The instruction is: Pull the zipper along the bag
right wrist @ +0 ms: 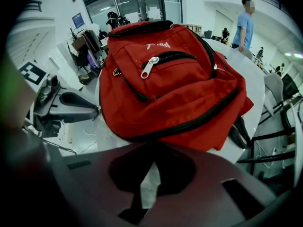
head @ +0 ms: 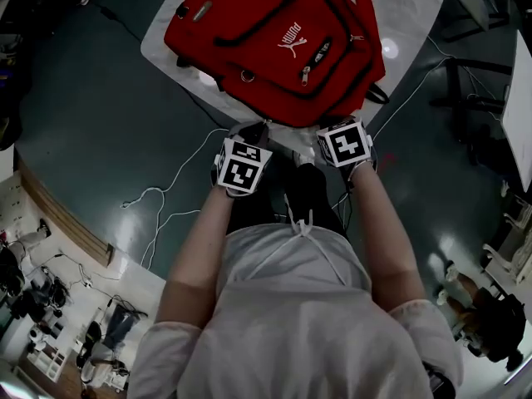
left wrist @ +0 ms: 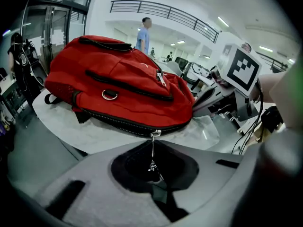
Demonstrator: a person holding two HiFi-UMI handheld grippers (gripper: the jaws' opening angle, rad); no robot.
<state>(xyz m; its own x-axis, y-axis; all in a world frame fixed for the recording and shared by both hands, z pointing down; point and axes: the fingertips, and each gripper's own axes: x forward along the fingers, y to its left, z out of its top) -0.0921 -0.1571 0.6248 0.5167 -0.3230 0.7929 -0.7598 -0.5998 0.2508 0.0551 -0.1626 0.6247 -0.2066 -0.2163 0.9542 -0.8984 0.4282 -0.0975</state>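
We see the left gripper [left wrist: 152, 170] clamped on the thin metal pull [left wrist: 152, 150] that hangs from the bag's [left wrist: 128, 89] lowest zip, centre frame. The right gripper [right wrist: 151, 157] is closed too, its tips on the bag's black-trimmed near edge. The bag is red with black zips and its front pocket is zipped. It lies on a white table [head: 407, 7], top of the head view.

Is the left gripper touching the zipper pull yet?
Touching. The left gripper view shows the left gripper with its jaws closed on the zipper pull, which hangs from the red bag.
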